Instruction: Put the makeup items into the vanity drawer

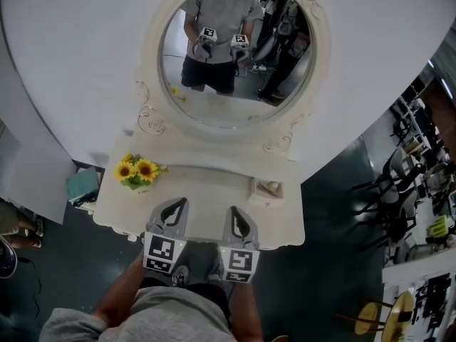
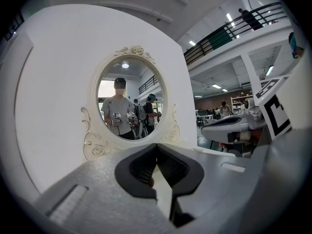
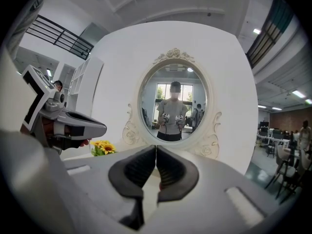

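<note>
At the front edge of the white vanity desk (image 1: pixel 206 191), the left tool (image 1: pixel 177 206) and right tool (image 1: pixel 236 214) are hovering side by side, each with its jaws pressed together on nothing. One small pale item (image 1: pixel 269 187), too small to identify, is sitting at the desk's right rear below the mirror (image 1: pixel 235 55). No drawer is showing. Judgement: nothing is being carried, and stowing looks barely under way or already finished; I cannot tell which.

No word, number or brand can be read anywhere. The only signs are black-and-white square markers (image 1: pixel 160 254) on the cubes of the left gripper (image 1: pixel 178 206) and the right gripper (image 1: pixel 235 216) — patterns, no letters.
</note>
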`<action>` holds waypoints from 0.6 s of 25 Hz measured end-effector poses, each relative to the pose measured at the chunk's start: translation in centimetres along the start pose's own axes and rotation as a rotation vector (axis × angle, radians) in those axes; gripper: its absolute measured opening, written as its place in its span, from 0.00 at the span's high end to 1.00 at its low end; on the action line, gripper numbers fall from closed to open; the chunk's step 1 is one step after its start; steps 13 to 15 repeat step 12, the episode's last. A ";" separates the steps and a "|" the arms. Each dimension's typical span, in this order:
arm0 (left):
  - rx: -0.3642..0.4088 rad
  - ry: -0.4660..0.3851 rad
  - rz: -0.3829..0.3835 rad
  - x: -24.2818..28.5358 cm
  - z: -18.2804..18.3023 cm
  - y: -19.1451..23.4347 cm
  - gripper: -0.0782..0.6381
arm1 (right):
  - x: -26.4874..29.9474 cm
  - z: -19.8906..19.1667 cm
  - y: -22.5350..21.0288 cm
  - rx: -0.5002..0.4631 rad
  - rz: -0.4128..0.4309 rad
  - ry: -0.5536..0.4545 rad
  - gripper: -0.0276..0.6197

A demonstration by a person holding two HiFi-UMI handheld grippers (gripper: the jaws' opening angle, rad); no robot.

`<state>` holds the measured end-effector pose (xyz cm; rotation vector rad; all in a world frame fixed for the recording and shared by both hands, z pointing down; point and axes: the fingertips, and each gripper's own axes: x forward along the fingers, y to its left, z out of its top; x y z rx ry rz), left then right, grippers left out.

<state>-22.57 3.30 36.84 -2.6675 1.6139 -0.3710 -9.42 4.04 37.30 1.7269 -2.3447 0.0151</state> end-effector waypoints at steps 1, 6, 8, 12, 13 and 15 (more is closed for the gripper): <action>-0.001 0.000 0.000 0.0 0.0 0.0 0.88 | 0.0 0.0 0.0 0.000 0.001 0.000 0.95; -0.001 0.000 -0.002 0.1 -0.1 -0.1 0.88 | 0.0 0.0 0.1 -0.001 0.003 -0.005 0.95; 0.000 0.002 -0.001 0.1 -0.2 -0.1 0.88 | 0.0 0.0 0.1 0.000 0.002 -0.006 0.95; 0.002 0.005 -0.001 0.1 -0.3 -0.2 0.88 | -0.1 0.0 -0.1 -0.001 -0.001 -0.006 0.95; 0.002 0.005 -0.001 0.1 -0.3 -0.2 0.88 | -0.1 0.0 -0.1 -0.001 -0.001 -0.006 0.95; 0.002 0.005 -0.001 0.1 -0.3 -0.2 0.88 | -0.1 0.0 -0.1 -0.001 -0.001 -0.006 0.95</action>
